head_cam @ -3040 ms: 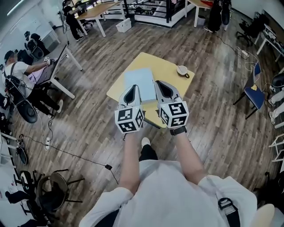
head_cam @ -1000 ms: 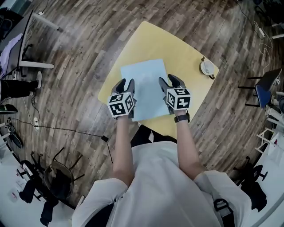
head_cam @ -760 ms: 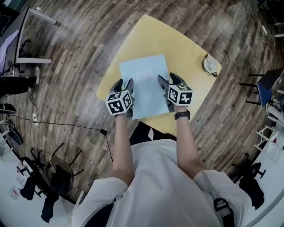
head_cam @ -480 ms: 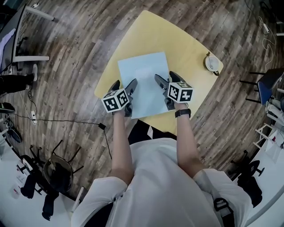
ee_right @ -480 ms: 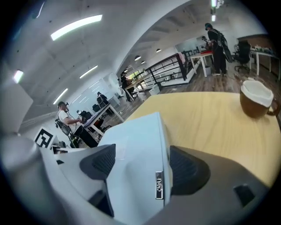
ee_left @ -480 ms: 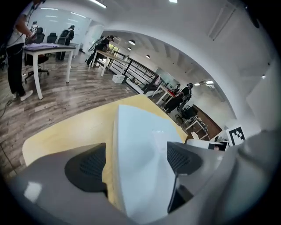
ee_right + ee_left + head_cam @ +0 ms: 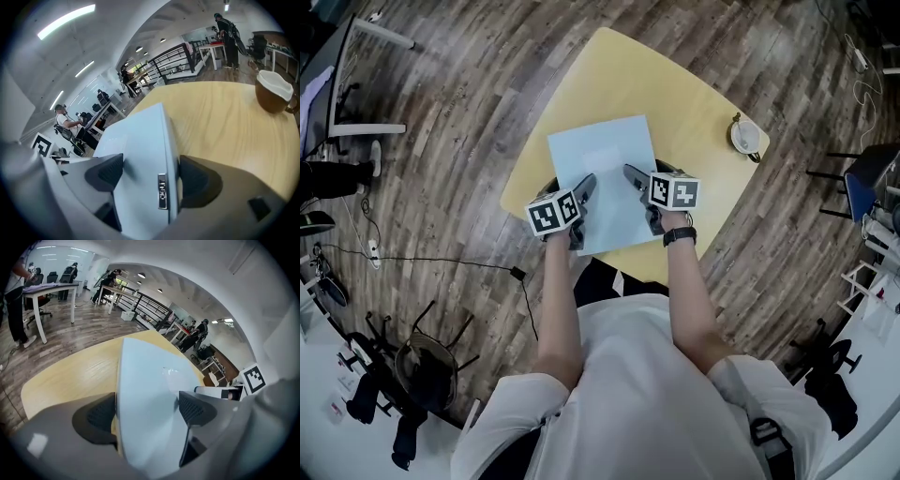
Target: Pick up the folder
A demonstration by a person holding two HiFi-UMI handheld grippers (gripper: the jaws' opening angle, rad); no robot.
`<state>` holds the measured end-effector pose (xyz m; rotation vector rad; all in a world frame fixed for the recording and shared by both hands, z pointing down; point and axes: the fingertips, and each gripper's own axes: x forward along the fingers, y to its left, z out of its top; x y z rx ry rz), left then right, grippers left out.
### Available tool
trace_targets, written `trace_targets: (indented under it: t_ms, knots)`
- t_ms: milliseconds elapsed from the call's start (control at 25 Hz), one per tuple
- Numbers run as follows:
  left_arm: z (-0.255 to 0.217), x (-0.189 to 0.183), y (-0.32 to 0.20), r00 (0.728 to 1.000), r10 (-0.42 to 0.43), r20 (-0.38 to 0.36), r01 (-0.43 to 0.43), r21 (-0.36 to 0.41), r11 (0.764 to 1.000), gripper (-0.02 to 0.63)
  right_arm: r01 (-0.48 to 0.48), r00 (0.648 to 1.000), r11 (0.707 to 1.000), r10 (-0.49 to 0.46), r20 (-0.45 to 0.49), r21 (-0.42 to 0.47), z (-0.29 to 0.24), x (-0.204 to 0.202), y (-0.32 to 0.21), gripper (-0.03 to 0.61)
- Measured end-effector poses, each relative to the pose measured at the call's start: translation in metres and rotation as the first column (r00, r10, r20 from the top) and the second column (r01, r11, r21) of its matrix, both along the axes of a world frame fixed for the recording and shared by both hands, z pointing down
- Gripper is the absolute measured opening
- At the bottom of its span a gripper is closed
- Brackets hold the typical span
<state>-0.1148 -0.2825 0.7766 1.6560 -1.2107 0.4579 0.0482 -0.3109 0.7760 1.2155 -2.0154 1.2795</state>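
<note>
Head view looked down past a white shirt [image 7: 647,394] and two bare forearms, the right one wearing a dark wristwatch [image 7: 678,236]. Each hand carried a gripper at the near end of a pale blue folder [image 7: 605,159].

The left gripper [image 7: 572,187] sat at the folder's 8 o'clock corner. Its jaws were opening and released, straddling the folder's left edge without pinching it, as the left gripper view [image 7: 147,411] confirmed.

The right gripper [image 7: 649,178] sat at the folder's 4 o'clock side. Its jaws were likewise opening and unclenched astride the right edge, where the right gripper view [image 7: 150,176] showed a small metal clasp [image 7: 161,191] on the folder's side.

The folder lay flat on the yellow tabletop [image 7: 675,103], toward its 6 o'clock edge. Farther off, at 2 o'clock from the folder, stood a brown cup [image 7: 743,136]. Wooden plank floor [image 7: 459,112] surrounded the tabletop.
</note>
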Motion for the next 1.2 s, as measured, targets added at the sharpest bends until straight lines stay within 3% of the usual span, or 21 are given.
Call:
trace_targets:
  t_ms: [200,480,800,1200]
  knots:
    - [0.002,0.000,0.003,1.000,0.026,0.017,-0.025,-0.028,0.999,0.420,0.005,0.999,1.000,-0.006,-0.037,-0.031,-0.002,0.000,0.006,0.353]
    - [-0.004,-0.002,0.019,0.996,0.087,0.027,-0.086,-0.045,0.995,0.416,-0.029,1.000,0.997,0.029,-0.003,-0.077,-0.003,0.000,0.032,0.352]
    - [-0.036,-0.003,0.011,0.989,0.129,0.073,-0.131,0.025,0.991,0.414,-0.040,0.999,0.999,0.040,-0.019,-0.009,-0.035,-0.002,0.031,0.352]
    - [-0.095,-0.001,-0.005,0.989,0.136,0.058,-0.143,0.150,0.978,0.416,-0.045,0.998,0.990,0.050,-0.036,0.133,-0.101,0.001,0.017,0.351]
